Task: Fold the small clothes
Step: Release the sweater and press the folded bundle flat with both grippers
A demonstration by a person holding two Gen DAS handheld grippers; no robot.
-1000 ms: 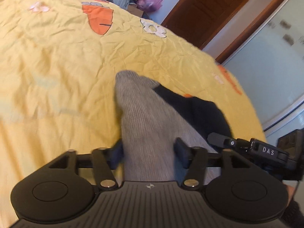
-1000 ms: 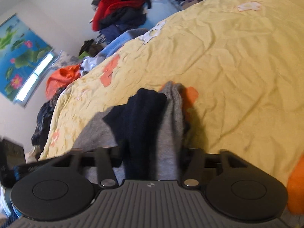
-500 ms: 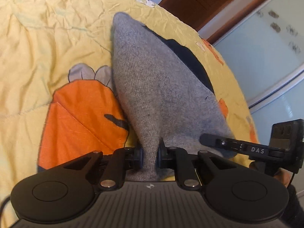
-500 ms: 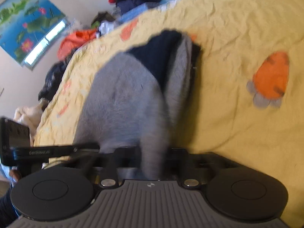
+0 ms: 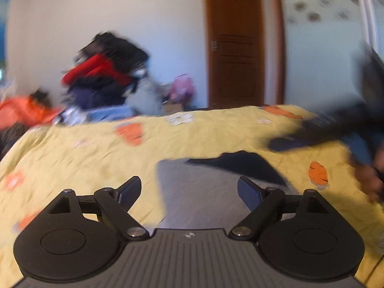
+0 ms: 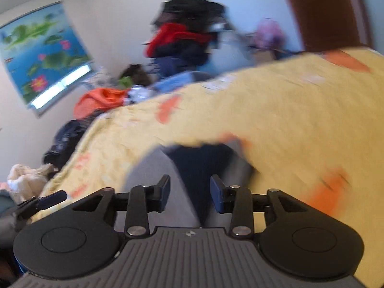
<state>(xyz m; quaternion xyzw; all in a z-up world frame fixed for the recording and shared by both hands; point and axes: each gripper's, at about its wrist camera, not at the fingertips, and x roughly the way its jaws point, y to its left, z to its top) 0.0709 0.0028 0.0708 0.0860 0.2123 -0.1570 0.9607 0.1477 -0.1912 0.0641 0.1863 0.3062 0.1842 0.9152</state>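
The grey garment (image 5: 199, 192) lies flat on the yellow bed (image 5: 72, 158), its navy part (image 5: 242, 163) at one o'clock. Both jaws are opening: the left hand-held gripper (image 5: 189, 189) spread wide, the right hand-held gripper (image 6: 189, 192) narrower, neither pinching cloth.

Motion blur throughout. Clothes pile (image 5: 103, 76) smeared, items indistinct. Right hand-held gripper (image 5: 312, 134) streaked. Grey garment (image 6: 153, 172) near edge hidden behind gripper body.
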